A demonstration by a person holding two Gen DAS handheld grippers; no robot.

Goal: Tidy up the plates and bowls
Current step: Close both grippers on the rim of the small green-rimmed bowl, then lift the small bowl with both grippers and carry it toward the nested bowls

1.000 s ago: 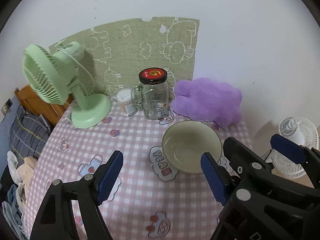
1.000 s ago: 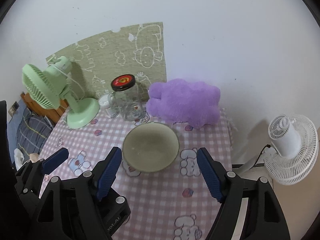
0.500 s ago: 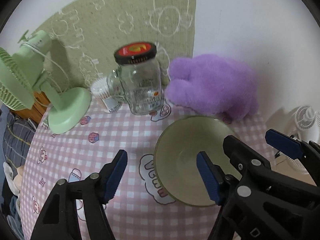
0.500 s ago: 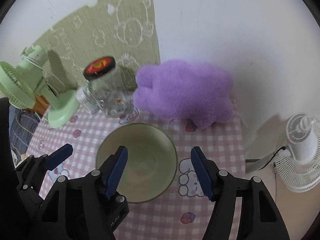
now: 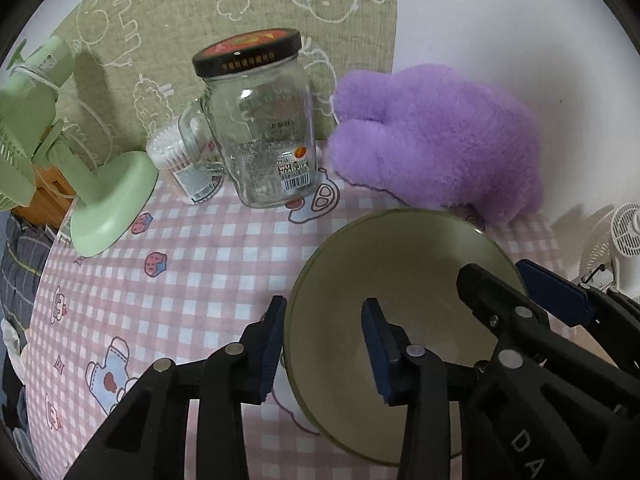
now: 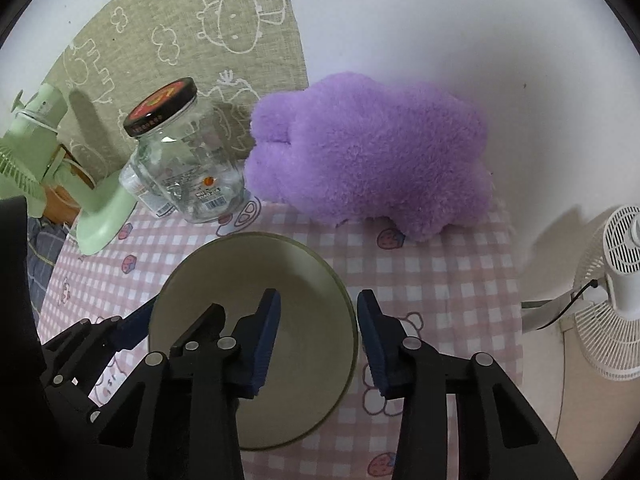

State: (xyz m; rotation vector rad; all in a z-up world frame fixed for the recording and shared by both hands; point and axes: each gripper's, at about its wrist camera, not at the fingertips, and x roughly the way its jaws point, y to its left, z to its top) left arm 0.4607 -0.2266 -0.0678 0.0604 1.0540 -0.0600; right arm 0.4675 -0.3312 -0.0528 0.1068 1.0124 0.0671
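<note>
An olive-green bowl (image 5: pixel 400 264) (image 6: pixel 248 276) stands upright on the pink checked tablecloth (image 5: pixel 180 264). My left gripper (image 5: pixel 324 344) straddles its left rim, with one blue pad outside the wall and the other inside. The jaws are closing and a gap still shows at the inner pad. My right gripper (image 6: pixel 318 340) straddles the right rim the same way. It is closing too, with its outer pad close to the rim and its inner pad clear of the wall. Each view shows the other gripper's fingers (image 5: pixel 556 296) (image 6: pixel 136 324) at the bowl's far side.
Behind the bowl stand a glass jar with a black-and-red lid (image 5: pixel 264 120), a small tub of cotton swabs (image 5: pixel 176 160), a green desk fan (image 5: pixel 108 200) and a purple plush toy (image 6: pixel 368 152). A white fan (image 6: pixel 616 288) stands beyond the table's right edge.
Both grippers have come down and forward onto the bowl. Their jaws have narrowed, and each now has the bowl's rim between its fingers.
</note>
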